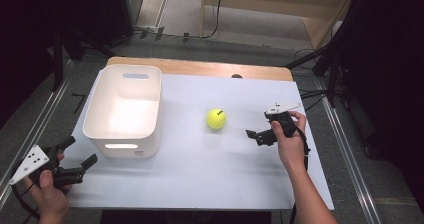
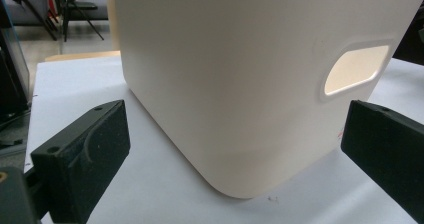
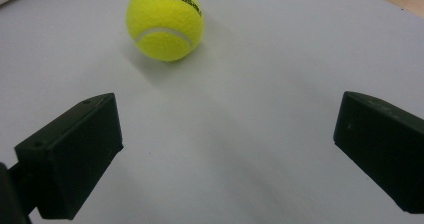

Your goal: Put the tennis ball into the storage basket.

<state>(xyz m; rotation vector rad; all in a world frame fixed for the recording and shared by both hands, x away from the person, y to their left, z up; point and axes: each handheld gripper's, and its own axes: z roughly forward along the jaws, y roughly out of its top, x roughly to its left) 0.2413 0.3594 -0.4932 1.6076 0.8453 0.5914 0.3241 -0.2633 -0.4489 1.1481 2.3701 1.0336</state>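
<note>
Both pairs of jaws stand spread wide and hold nothing. On the left gripper (image 1: 75, 156), held in the person's left hand (image 1: 47, 191) at the near left corner of the counter (image 1: 200, 174), the jaws gape toward a rounded corner of the one white bin (image 1: 123, 109); in the left gripper view that corner sits between the two black pads but apart from both, with an oval handle slot (image 2: 356, 70) in the wall nearest the right-hand jaw. On the right gripper (image 1: 256, 135), held in the right hand (image 1: 289, 139) at the right side of the counter, the jaws are likewise released and point left toward the single yellow tennis ball (image 1: 216, 118), which lies alone on the white surface, near the gripper but untouched, between it and the bin. In the right gripper view the ball (image 3: 164, 21) lies ahead of the jaws, toward the left one, and carries the black word "kawasaki" above its white seam. One bin, one ball, two grippers.
</note>
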